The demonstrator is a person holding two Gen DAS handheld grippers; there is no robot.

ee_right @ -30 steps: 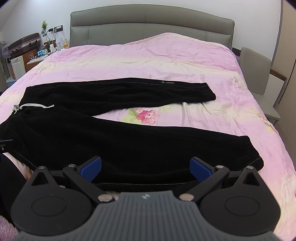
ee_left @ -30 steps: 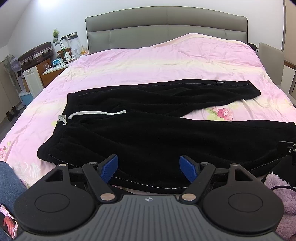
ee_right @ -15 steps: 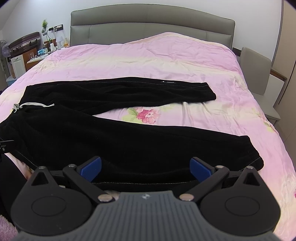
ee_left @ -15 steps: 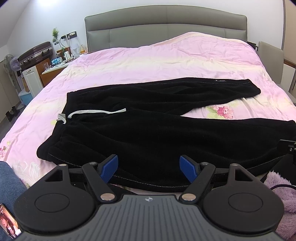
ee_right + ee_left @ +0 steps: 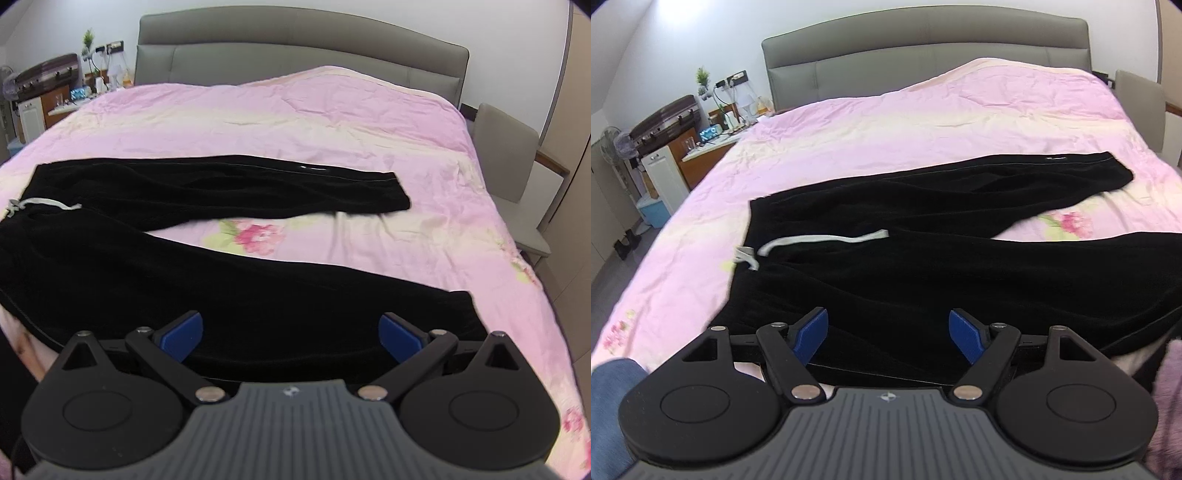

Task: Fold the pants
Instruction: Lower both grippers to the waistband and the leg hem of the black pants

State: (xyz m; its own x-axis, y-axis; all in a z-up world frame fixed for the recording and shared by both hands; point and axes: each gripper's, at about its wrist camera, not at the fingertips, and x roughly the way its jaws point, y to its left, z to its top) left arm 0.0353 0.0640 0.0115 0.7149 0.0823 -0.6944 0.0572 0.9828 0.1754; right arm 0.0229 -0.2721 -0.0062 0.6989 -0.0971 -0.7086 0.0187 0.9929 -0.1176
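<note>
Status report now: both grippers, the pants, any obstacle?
Left gripper open, right gripper open, both empty. Black pants unfolded, legs spread apart on pink bedspread. White drawstring loose on top. Nothing in the way.

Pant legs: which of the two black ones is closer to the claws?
The near leg, lying right in front of both open claws. The far leg stretches toward the headboard side, with a pink flower print showing between them.

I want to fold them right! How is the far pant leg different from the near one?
The far leg lies straight across the bed, while the near leg slants toward the right gripper. The far leg's cuff lies well clear of both grippers; the near leg's cuff ends beside the right gripper. Both are black, flat and unfolded.
</note>
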